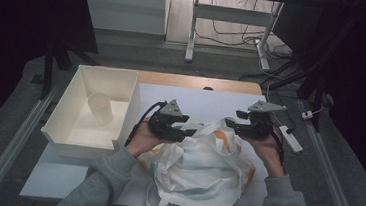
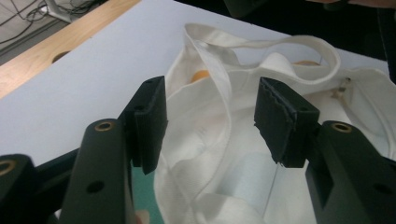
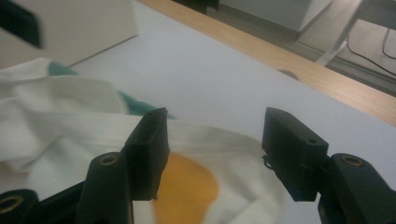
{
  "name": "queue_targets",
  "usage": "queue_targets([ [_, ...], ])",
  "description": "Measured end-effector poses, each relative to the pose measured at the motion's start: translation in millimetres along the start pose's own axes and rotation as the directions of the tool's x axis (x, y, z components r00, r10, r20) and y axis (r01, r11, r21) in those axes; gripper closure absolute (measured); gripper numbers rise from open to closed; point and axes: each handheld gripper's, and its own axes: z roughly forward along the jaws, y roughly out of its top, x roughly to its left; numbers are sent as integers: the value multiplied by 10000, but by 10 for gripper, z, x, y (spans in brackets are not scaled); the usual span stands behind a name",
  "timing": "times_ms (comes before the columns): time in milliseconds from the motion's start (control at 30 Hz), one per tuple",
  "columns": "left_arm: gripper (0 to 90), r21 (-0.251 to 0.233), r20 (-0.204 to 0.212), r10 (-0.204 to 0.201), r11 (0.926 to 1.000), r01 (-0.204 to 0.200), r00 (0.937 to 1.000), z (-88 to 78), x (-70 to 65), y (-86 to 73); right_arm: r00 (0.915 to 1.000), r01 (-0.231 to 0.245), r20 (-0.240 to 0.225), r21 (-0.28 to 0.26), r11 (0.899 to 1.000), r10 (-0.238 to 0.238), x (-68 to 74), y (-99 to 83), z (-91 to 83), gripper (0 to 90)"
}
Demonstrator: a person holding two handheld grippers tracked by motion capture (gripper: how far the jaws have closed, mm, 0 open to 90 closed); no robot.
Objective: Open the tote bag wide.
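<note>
In the high view, you work at the far rim of the white tote bag (image 1: 200, 165), which lies crumpled on the near middle of the white table (image 1: 191, 101), right of the white bin (image 1: 79, 144); your left gripper (image 1: 188, 132) and right gripper (image 1: 230, 124) point toward each other over its mouth, forearms coming in from the near edge. In the left gripper view, your jaws stand apart around a strap (image 2: 219, 79) without pinching it, so I judge the next move is to close on it. In the right gripper view, your jaws stand apart above the cloth with the orange patch (image 3: 187, 186), holding nothing, so you must lower them to take the rim.
</note>
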Motion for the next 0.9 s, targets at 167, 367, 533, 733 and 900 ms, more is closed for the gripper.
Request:
queue_targets([
  [167, 451, 554, 174, 505, 9971, -514, 9986, 130, -70, 8, 9982, 511, -302, 8, 9987, -510, 326, -27, -51, 407],
  [367, 538, 1327, 14, 1022, 9860, -1015, 9948, 310, -102, -16, 9946, 907, -518, 223, 9956, -894, 552, -118, -98, 413],
  [533, 827, 1331, -41, 937, 9868, -923, 9956, 340, -46, -34, 9894, 1220, -829, 265, 9922, -1194, 747, -189, -186, 436],
  [733, 873, 112, -614, 8, 9999, -1, 9981, 173, 69, 6, 9639, 2166, -1659, 348, 9756, -2081, 1139, -218, -211, 447],
  [900, 867, -286, -1664, -348, 9991, 305, 9854, 65, 151, 3, 9466, 2817, -1931, 1048, 9538, -2584, 1323, -302, -83, 449],
])
